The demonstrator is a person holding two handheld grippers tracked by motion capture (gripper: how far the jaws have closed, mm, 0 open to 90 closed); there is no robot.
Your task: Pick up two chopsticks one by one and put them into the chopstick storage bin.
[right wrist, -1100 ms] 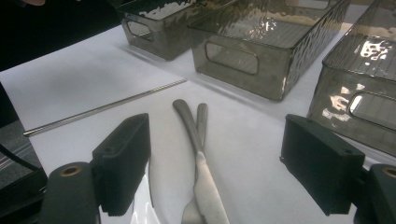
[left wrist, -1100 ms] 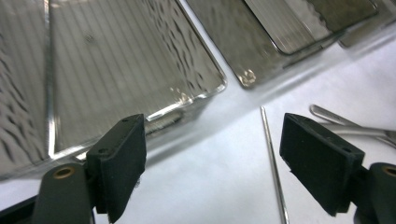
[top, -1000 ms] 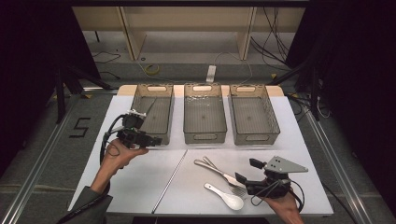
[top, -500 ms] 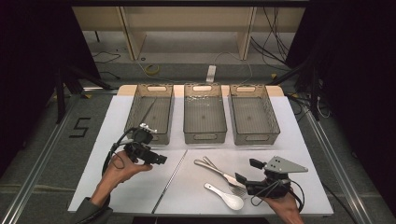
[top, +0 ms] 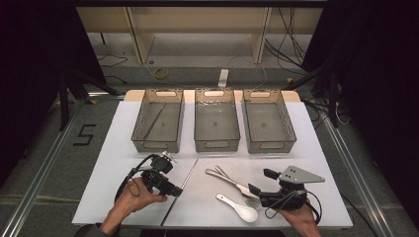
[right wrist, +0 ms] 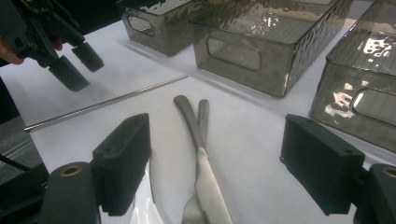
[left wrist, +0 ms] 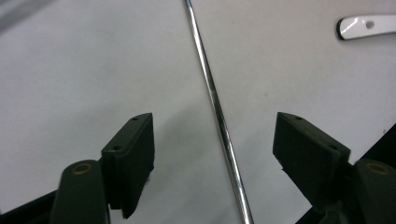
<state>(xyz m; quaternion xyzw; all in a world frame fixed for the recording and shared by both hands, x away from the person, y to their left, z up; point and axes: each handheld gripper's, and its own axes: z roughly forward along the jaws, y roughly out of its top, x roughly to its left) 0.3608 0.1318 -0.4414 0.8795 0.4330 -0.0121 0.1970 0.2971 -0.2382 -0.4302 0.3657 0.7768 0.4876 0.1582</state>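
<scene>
Two jaws of the left gripper (left wrist: 215, 140) stand apart on either side of the rod (left wrist: 212, 91) and have just been closing, not touching it. The rod lies on the table (top: 118, 148) near the left bin (top: 159, 121). The right gripper (right wrist: 217, 163), also open, hovers over the knife (right wrist: 201, 158) beside the rod.

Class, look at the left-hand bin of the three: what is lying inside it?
Inside the left bin one thin metal rod lies slanted across the floor. Nothing else shows through its smoky walls, though its near wall dims the front strip of the floor.
</scene>
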